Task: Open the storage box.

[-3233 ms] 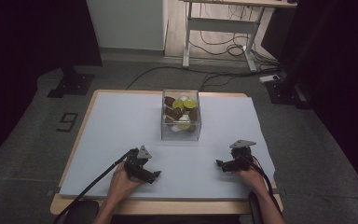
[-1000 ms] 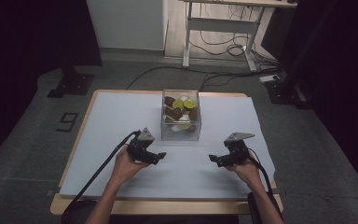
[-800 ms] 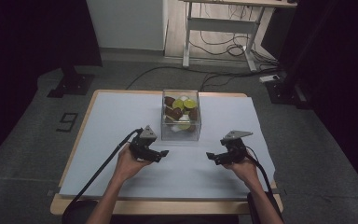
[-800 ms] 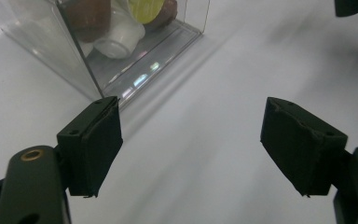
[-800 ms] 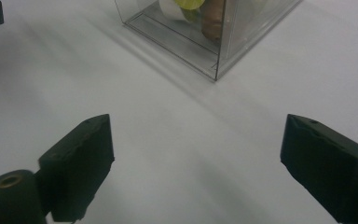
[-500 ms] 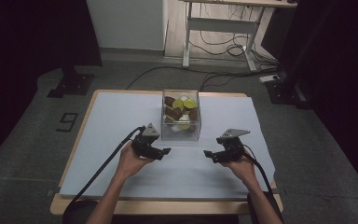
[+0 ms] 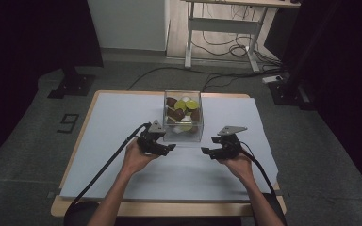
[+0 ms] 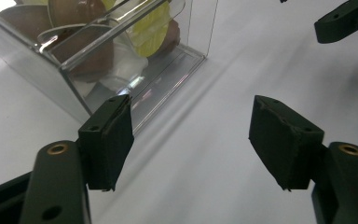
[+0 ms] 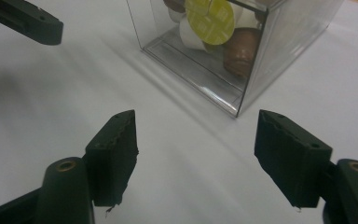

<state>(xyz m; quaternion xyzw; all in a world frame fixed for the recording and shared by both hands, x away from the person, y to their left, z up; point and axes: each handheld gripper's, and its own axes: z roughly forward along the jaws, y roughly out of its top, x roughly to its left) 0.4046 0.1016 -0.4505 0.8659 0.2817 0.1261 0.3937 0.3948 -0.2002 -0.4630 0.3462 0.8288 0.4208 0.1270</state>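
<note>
A clear plastic box stands at the middle of the table, holding yellow capsules and brown capsules. My left gripper hovers just left of the box's near corner and my right gripper just right of it, tips pointing inward at each other. Both are open, their jaws have just been closing, and nothing is between them. In the left gripper view, my left gripper has the box wall beside its left pad. In the right gripper view, my right gripper faces the box corner and a yellow capsule.
A pale sheet covers the wooden table. The right gripper's jaw shows at the top of the left gripper view, and the left gripper's jaw in the right gripper view. Cables trail from both grippers. A desk frame stands behind.
Both hands have moved forward and inward, from the near part of the table to the box's near corners. The box has not moved.
</note>
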